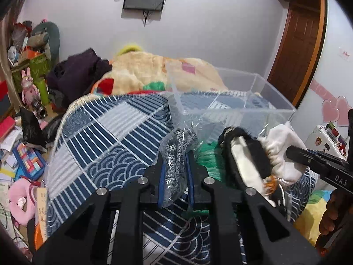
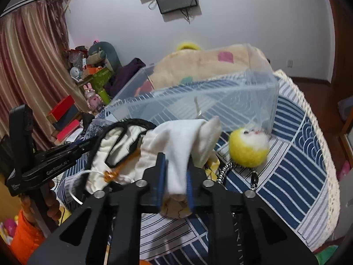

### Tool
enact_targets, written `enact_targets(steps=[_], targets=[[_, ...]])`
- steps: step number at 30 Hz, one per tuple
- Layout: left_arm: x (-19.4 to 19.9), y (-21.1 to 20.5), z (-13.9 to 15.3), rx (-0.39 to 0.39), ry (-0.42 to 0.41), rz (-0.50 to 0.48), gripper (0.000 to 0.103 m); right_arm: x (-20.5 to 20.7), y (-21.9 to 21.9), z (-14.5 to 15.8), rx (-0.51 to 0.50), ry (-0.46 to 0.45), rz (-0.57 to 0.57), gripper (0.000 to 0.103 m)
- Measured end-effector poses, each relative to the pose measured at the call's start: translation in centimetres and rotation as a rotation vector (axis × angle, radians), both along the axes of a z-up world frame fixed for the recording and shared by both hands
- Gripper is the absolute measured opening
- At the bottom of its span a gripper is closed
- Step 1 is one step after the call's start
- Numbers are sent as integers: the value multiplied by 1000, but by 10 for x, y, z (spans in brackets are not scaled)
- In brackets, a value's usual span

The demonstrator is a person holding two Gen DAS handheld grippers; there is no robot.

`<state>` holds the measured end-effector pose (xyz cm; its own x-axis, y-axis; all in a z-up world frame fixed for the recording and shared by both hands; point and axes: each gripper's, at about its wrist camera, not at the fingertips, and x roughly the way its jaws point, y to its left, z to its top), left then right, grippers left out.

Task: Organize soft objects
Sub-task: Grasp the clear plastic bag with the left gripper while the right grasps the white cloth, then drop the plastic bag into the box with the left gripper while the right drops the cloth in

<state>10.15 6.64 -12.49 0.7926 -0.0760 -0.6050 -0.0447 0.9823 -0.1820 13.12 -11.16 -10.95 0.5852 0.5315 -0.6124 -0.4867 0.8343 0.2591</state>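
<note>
- left gripper clamped on a grey knit item in a clear plastic bag, held just above the blue-and-white patterned cloth
- right gripper clamped on a white fabric pouch; in the left view it grips the pouch's right side
- black-trimmed white soft item lies against the pouch, green fuzzy thing beside it on the cloth
- yellow-and-white felt ball toy on the cloth, right of the pouch, close to the bin's front wall
- clear plastic bin on the cloth behind both grippers
- beige blanket behind the bin
</note>
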Motion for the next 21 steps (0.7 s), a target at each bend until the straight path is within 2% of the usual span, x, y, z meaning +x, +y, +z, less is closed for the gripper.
enact_targets(steps=[8,12,15,17,18,20,21], targets=[[-19,0,47,35,-158,22,16,-10,-7,29,20,-123,-21,8],[-16,-2,63,45,-203,18,16,-9,-7,41,5,-170,-43,8],[-11,-6,69,51,-211,4,16,-3,-9,41,7,-151,-55,8],[-9,-8,70,55,-210,-5,16,2,-7,35,-27,-125,-75,8],[-9,-10,71,55,-210,-12,16,1,-8,32,-49,-110,-86,11],[-9,-13,70,57,-213,-27,16,2,-9,21,-80,-76,-91,35],[-9,-16,69,60,-214,-32,16,2,-10,15,-88,-59,-91,61]])
